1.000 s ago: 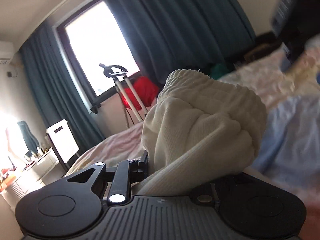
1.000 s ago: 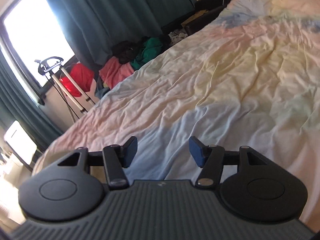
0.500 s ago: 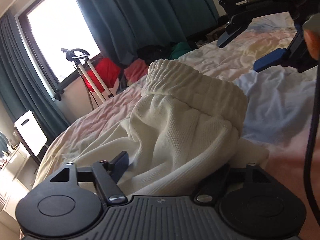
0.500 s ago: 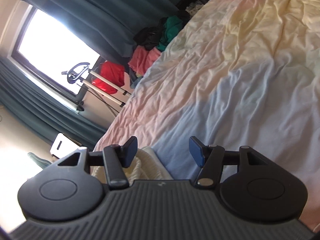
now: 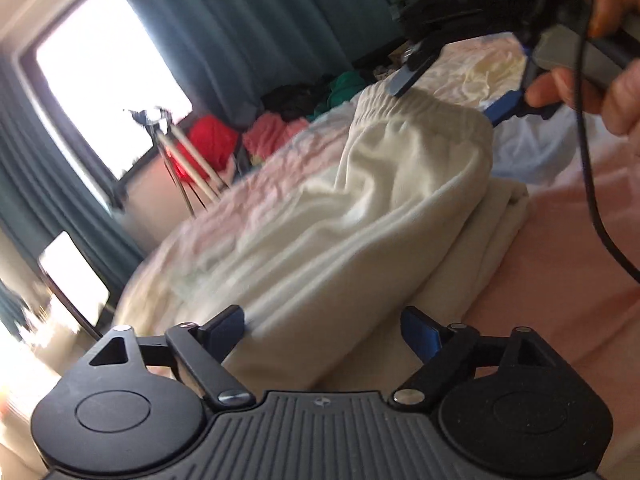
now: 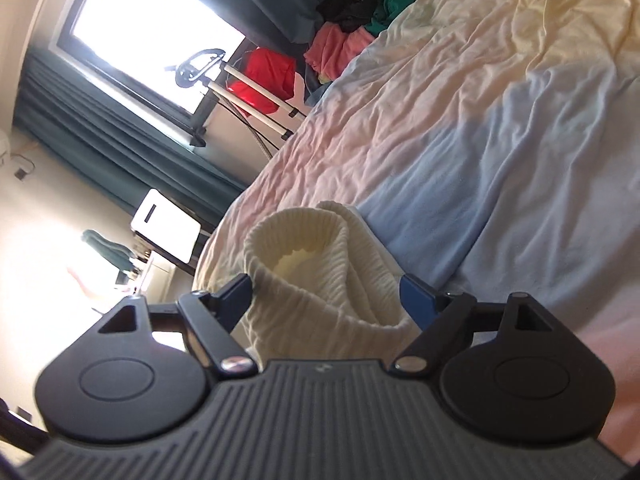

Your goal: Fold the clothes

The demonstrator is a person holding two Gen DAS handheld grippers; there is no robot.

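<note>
A cream knitted garment point(image 5: 360, 216) with a ribbed elastic band lies bunched on the bed. My left gripper point(image 5: 324, 330) is open, its blue-padded fingers spread on either side of the garment's near end. My right gripper point(image 6: 326, 294) is open too, and the ribbed band point(image 6: 312, 264) sits between its fingers without being clamped. In the left wrist view the right gripper point(image 5: 452, 92) hovers at the garment's far band, held by a hand point(image 5: 600, 80).
The bed point(image 6: 500, 128) has a rumpled pastel sheet in pink, yellow and blue. A pile of coloured clothes point(image 6: 352, 28) lies by the dark curtains. A clothes steamer stand point(image 6: 224, 76) and a red bag stand under the window. A black cable point(image 5: 588, 160) hangs from the right gripper.
My left gripper has let go of the garment and opened; the garment dropped onto the bed. My right gripper tilted and came down over the ribbed band.
</note>
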